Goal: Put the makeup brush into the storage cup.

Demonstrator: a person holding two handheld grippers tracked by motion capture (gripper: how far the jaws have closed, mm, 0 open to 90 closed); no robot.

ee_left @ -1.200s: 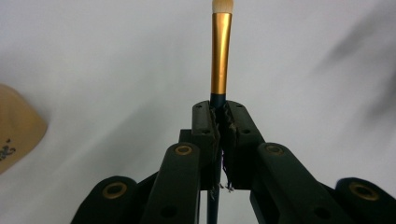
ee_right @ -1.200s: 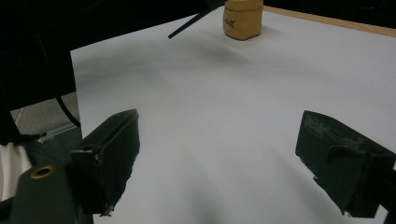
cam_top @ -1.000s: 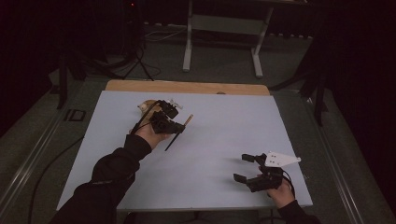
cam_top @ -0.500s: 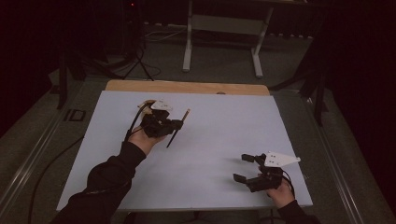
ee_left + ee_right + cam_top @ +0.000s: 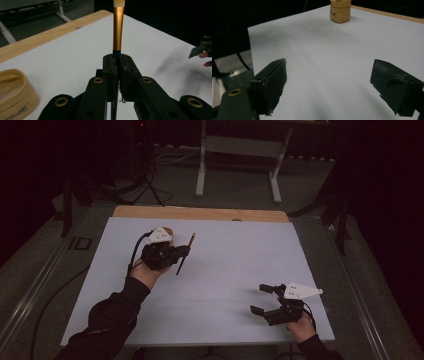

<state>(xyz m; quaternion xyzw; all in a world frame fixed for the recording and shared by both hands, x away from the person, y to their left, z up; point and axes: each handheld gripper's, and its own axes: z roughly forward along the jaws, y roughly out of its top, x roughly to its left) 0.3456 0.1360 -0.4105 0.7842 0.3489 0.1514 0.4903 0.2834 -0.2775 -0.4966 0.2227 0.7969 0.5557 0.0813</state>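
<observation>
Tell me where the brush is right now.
The brush is clamped in the left gripper, held above the white table's far left part, beside the small tan pot.

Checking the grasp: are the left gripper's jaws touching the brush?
Touching. The left gripper view shows the left gripper with both jaws pressed against the brush, no gap either side.

Surroundings near black, floor dim | white table sheet (image 5: pixel 225 270) the one bright area, evenly lit, no glare | soft smeared shadow at 3 o'clock in left gripper view, grey band at 10–11 o'clock in right gripper view | near jaws soft-focus | high view grainy, low contrast, edges dark.
</observation>
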